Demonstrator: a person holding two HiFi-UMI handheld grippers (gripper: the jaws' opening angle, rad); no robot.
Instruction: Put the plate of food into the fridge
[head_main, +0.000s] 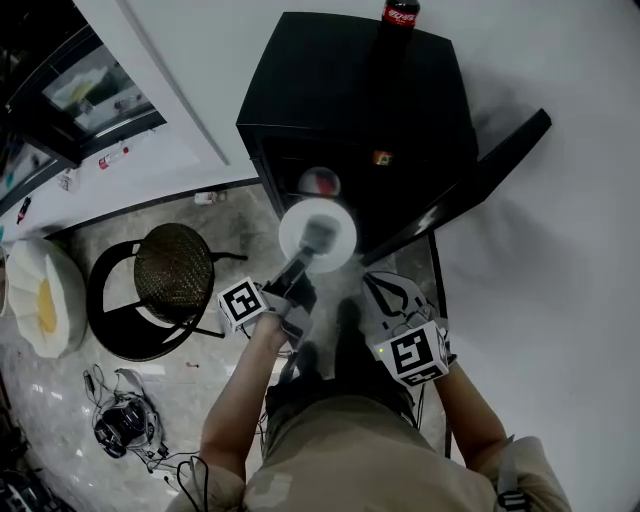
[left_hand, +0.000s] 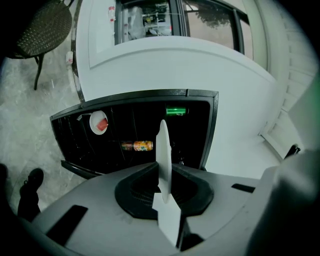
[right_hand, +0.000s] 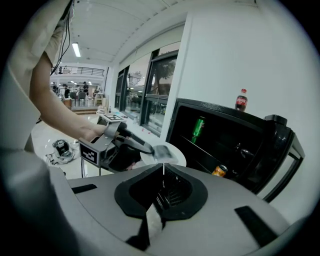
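Observation:
A white plate (head_main: 340, 222) hangs just in front of the open black fridge (head_main: 340, 90), with my left gripper (head_main: 316, 243) shut on its near rim. In the left gripper view the plate (left_hand: 163, 150) stands edge-on between the jaws, and no food shows on it. Inside the fridge a small plate (left_hand: 98, 122) with something red sits at the left. My right gripper (head_main: 380, 288) hovers to the right of the plate, below the fridge door, and it is shut (right_hand: 163, 172) with nothing in it. From the right gripper view, the left gripper (right_hand: 117, 145) and the plate (right_hand: 172, 156) show.
The fridge door (head_main: 480, 180) swings out to the right. A cola bottle (head_main: 400, 12) stands on top of the fridge. Inside are a green can (right_hand: 198, 129) and an orange can (left_hand: 137, 145). A round black chair (head_main: 175, 270) stands at left, with cables and a headset (head_main: 125, 420) on the floor.

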